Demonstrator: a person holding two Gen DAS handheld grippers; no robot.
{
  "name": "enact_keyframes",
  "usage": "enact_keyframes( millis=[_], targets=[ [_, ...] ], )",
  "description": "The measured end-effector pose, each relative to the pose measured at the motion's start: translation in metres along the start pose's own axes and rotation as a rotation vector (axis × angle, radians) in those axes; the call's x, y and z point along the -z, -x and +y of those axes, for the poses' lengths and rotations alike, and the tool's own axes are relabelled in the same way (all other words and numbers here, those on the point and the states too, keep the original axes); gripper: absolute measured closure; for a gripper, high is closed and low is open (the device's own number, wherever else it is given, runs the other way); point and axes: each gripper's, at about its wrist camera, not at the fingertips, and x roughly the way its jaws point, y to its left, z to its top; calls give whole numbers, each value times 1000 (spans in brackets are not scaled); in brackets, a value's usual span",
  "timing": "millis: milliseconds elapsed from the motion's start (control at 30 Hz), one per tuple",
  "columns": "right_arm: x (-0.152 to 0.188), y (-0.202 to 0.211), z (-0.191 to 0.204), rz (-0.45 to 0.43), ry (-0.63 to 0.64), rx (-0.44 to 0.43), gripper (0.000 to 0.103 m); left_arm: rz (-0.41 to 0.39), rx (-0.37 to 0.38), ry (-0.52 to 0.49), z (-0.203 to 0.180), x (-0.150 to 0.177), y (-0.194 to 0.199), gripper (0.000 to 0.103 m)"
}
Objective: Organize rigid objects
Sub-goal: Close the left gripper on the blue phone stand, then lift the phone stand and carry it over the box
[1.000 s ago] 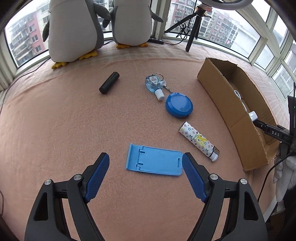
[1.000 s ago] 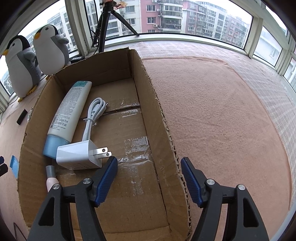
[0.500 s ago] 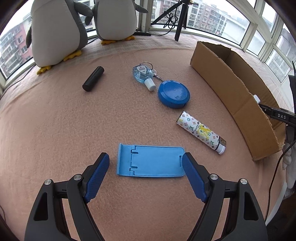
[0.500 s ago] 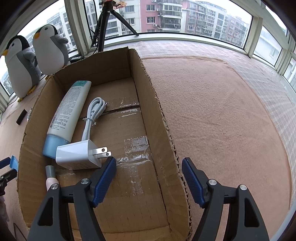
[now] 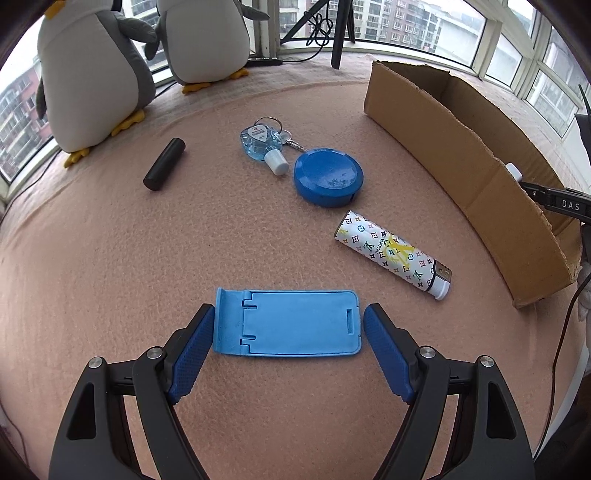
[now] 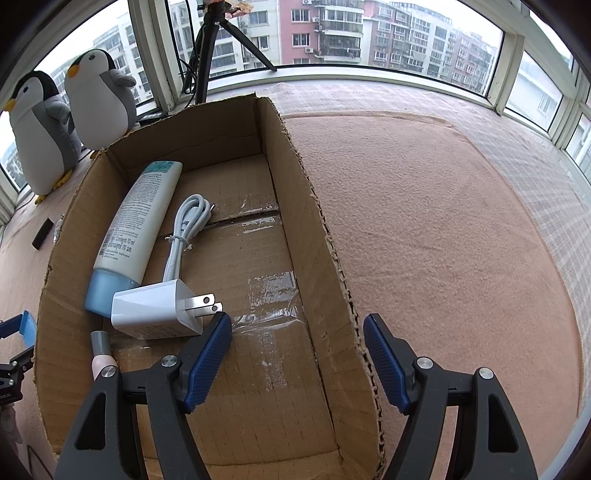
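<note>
A flat light-blue phone stand (image 5: 291, 323) lies on the pink cloth between the fingers of my open left gripper (image 5: 289, 325), one blue pad at each short end, with small gaps. Beyond it lie a patterned lighter (image 5: 393, 254), a round blue case (image 5: 328, 176), a blue keychain bottle (image 5: 264, 142) and a black cylinder (image 5: 164, 164). My right gripper (image 6: 297, 332) hangs open over the right wall of the cardboard box (image 6: 332, 258), which holds a white tube (image 6: 138, 229), a white charger (image 6: 159, 310) with its cable and a pink-tipped item (image 6: 100, 354).
Two plush penguins (image 5: 92, 74) stand at the back left by the windows, and a tripod (image 5: 340, 33) stands behind the cloth. The cardboard box (image 5: 469, 162) sits on the right of the cloth. Bare cloth (image 6: 443, 240) stretches right of the box.
My left gripper has moved down and forward, so the phone stand now sits between its fingers. The right gripper has barely shifted over the box.
</note>
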Motion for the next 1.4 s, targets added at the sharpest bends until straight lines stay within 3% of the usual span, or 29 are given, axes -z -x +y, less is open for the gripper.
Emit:
enact_keyframes(
  millis=[1000, 1400],
  targets=[
    [-1, 0, 0, 0, 6, 10, 33, -39, 23, 29, 2, 3, 9, 25],
    [-1, 0, 0, 0, 6, 8, 33, -119, 45, 7, -8, -20, 38, 25]
  ],
)
